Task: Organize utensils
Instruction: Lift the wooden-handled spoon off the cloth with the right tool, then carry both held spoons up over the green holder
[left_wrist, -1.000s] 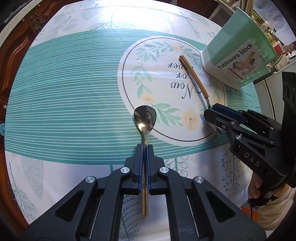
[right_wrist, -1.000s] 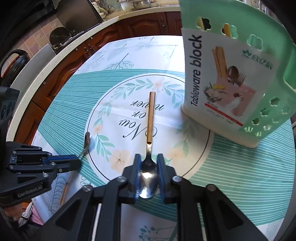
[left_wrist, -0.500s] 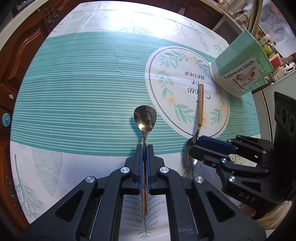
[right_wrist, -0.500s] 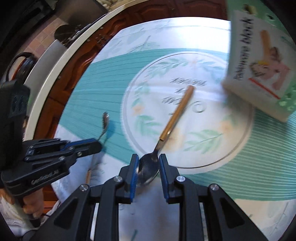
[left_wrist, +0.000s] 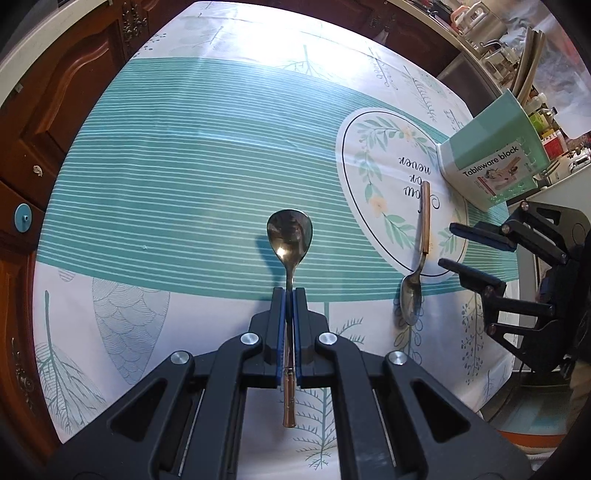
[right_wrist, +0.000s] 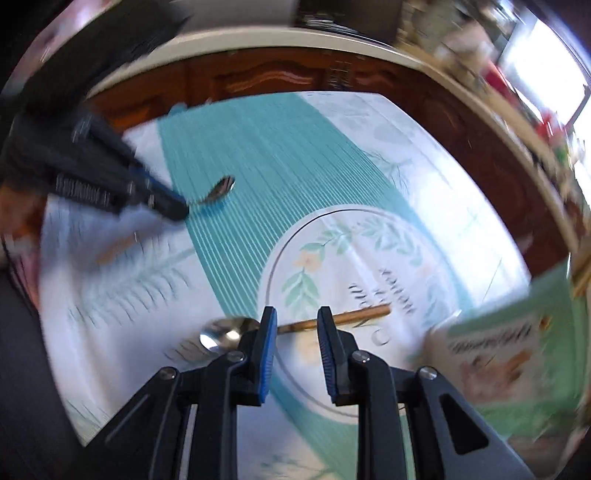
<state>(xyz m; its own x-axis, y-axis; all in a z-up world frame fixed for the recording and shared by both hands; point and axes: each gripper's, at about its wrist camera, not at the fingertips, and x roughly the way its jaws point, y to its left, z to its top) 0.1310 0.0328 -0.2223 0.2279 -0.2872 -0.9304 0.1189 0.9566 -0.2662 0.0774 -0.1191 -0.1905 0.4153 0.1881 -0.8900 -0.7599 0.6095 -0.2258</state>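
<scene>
Two spoons, one held and one lying loose on the tabletop.

The left tool (left_wrist: 290, 295) is clamped tight on the neck of a copper-handled spoon (left_wrist: 290, 236), bowl pointing to twelve o'clock above the striped tablecloth (left_wrist: 166, 192). At about three o'clock from it the second spoon (left_wrist: 415, 280) lies flat, bowl toward six o'clock, handle across the floral ring. The right tool (right_wrist: 295, 325) hangs over that spoon's handle with its blue pads apart, gripping nothing. At two o'clock the green tableware block (left_wrist: 491, 162) stands upright near the tablecloth's edge.
</scene>
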